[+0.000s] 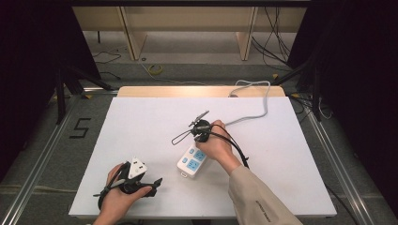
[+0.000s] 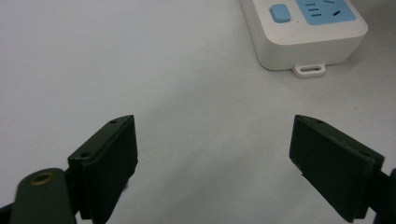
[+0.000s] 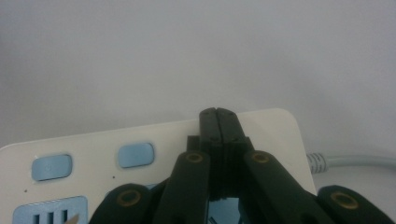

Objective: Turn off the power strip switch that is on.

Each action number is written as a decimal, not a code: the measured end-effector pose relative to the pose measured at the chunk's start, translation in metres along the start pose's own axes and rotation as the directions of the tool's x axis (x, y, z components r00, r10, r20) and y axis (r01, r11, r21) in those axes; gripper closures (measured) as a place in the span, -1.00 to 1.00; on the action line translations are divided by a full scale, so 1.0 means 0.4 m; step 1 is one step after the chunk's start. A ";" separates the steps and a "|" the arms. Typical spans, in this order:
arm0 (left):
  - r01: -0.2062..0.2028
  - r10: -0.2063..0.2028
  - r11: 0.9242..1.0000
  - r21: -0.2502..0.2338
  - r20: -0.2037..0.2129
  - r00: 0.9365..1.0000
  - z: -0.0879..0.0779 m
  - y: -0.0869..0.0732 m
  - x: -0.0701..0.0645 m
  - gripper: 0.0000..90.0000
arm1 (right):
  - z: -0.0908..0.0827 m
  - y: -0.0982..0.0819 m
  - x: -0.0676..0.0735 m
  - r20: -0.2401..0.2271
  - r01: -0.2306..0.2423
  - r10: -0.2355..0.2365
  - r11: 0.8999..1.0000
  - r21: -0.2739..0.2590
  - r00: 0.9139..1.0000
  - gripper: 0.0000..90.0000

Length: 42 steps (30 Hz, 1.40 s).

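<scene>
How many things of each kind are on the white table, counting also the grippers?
Power strip: 1
Grey cord of the strip: 1
Grippers: 2, the left gripper and the right gripper
Total: 4

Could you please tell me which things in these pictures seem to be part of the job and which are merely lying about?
Likely in the job:
- white power strip with blue sockets
- its grey cable
- right gripper, jaws closed above the strip
- left gripper, jaws open, nothing between them

Lying about:
- yellow cable coil on the floor
- black floor cables
</scene>
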<state>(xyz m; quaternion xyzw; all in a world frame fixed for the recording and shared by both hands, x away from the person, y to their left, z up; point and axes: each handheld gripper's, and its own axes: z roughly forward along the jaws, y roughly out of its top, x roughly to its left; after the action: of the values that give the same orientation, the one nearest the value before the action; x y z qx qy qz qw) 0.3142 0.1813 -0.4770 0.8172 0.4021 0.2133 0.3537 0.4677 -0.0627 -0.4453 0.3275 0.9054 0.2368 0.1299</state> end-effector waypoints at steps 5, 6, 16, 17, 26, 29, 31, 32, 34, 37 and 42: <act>0.000 0.000 1.000 -0.002 0.000 1.000 0.000 0.000 0.000 -0.67 | 0.000 0.001 0.001 0.006 -0.002 0.002 1.000 0.002 1.000 1.00; 0.000 0.000 1.000 -0.002 0.000 1.000 0.000 0.000 0.000 -0.67 | 0.000 0.001 0.000 0.002 -0.001 0.001 1.000 0.003 1.000 1.00; 0.007 -0.007 1.000 -0.007 0.000 1.000 0.001 -0.001 0.001 -0.67 | 0.001 -0.003 -0.003 -0.007 -0.015 0.015 1.000 -0.019 1.000 1.00; 0.007 -0.007 1.000 -0.006 0.000 1.000 0.001 -0.001 0.001 -0.67 | 0.001 -0.003 -0.003 -0.006 -0.016 0.016 1.000 -0.019 1.000 1.00; 0.006 -0.006 1.000 -0.004 0.000 1.000 0.000 -0.001 0.003 -0.67 | -0.007 -0.008 -0.002 -0.002 -0.018 0.018 0.998 -0.057 1.000 1.00; 0.007 -0.007 1.000 -0.005 0.000 1.000 0.000 -0.002 0.003 -0.67 | -0.008 -0.016 -0.002 0.007 -0.017 0.018 0.997 -0.074 1.000 1.00; 0.007 -0.007 1.000 -0.005 0.000 1.000 0.001 -0.002 0.003 -0.67 | -0.012 -0.020 -0.005 0.008 -0.020 0.021 0.996 -0.084 1.000 1.00; 0.007 -0.007 1.000 -0.003 0.001 1.000 0.000 -0.002 0.003 -0.67 | -0.015 -0.021 -0.007 0.009 -0.020 0.021 0.996 -0.085 1.000 1.00; 0.008 -0.008 1.000 -0.006 0.000 1.000 0.001 -0.002 0.002 -0.67 | -0.023 -0.023 -0.011 0.012 -0.021 0.022 0.996 -0.089 1.000 1.00; 0.009 -0.009 1.000 -0.004 0.000 1.000 0.000 -0.002 0.003 -0.67 | -0.038 -0.026 -0.016 0.019 -0.015 0.017 0.995 -0.098 1.000 1.00; 0.011 -0.011 1.000 -0.005 -0.001 1.000 0.000 -0.002 0.003 -0.67 | -0.059 -0.044 -0.027 0.016 -0.021 0.022 0.995 -0.094 1.000 0.95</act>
<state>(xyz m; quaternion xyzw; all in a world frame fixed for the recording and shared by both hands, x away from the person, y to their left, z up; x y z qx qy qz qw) 0.3143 0.1825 -0.4777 0.8140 0.4060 0.2128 0.3567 0.4573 -0.0897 -0.4335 0.3328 0.8886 0.2776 0.1502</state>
